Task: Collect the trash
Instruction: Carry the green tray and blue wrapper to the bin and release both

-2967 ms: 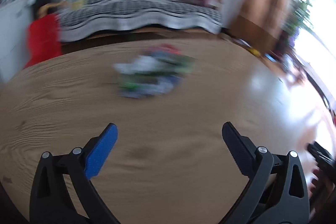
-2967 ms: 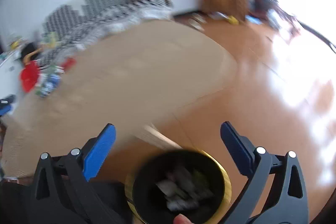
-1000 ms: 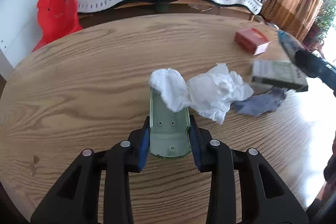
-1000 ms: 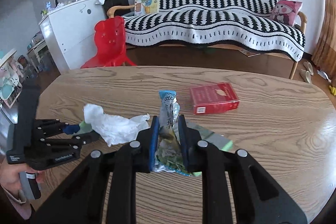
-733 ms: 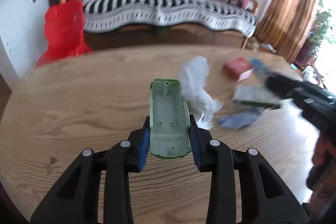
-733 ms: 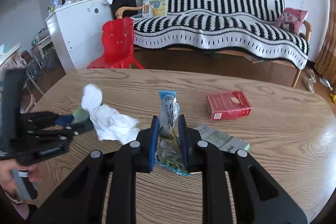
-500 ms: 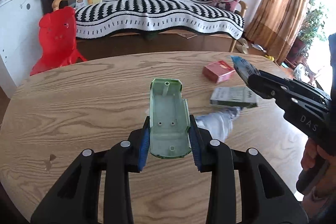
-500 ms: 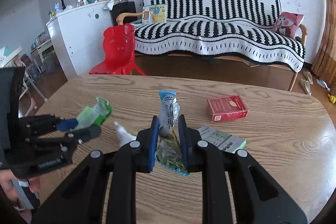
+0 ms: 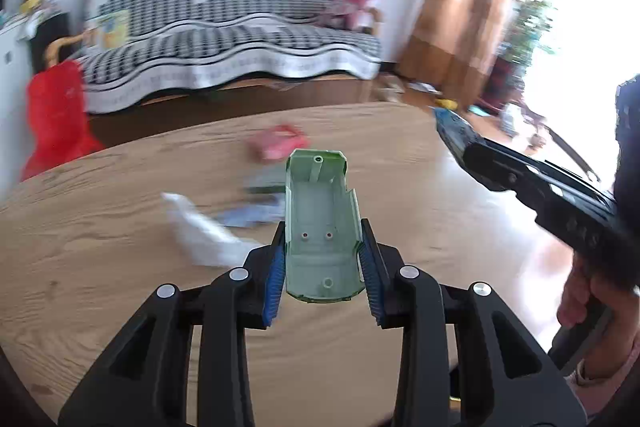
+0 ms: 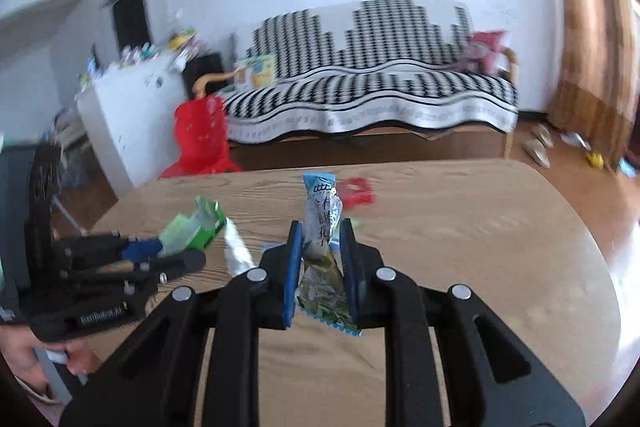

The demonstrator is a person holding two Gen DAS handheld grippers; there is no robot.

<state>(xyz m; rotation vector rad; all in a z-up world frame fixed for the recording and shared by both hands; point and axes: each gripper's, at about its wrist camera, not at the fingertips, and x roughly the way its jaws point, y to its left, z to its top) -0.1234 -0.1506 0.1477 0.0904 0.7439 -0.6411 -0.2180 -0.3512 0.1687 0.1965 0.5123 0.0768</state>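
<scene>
Room: living room with a striped sofa [image 9: 224, 39], a red chair [image 9: 54, 115] and an oval wooden bench [image 9: 100, 239] up front; both views are motion-blurred.

Left wrist view, left gripper [image 9: 322, 259]: pressed onto one green plastic shell [image 9: 320, 223], pinched by its long side walls and held clear above the bench.

Left wrist view, handling: the shell looks light, stiff and hollow, so I judge the side walls the right hold, though smooth plastic may slip.

Left wrist view, bench count: one white tissue [image 9: 200, 235], one red box [image 9: 278, 145], one bluish scrap [image 9: 252, 217], one dark flat pack, too blurred to describe further.

Right wrist view, right gripper [image 10: 320, 263]: closed on one snack wrapper [image 10: 322, 247] at mid-length, standing upright.

Right wrist view, handling: the wrapper seems thin, crinkly and nearly weightless; pinching the flattened middle suits it.

Right wrist view, bench count: the red box and the tissue lie beyond; no bin visible.
</scene>
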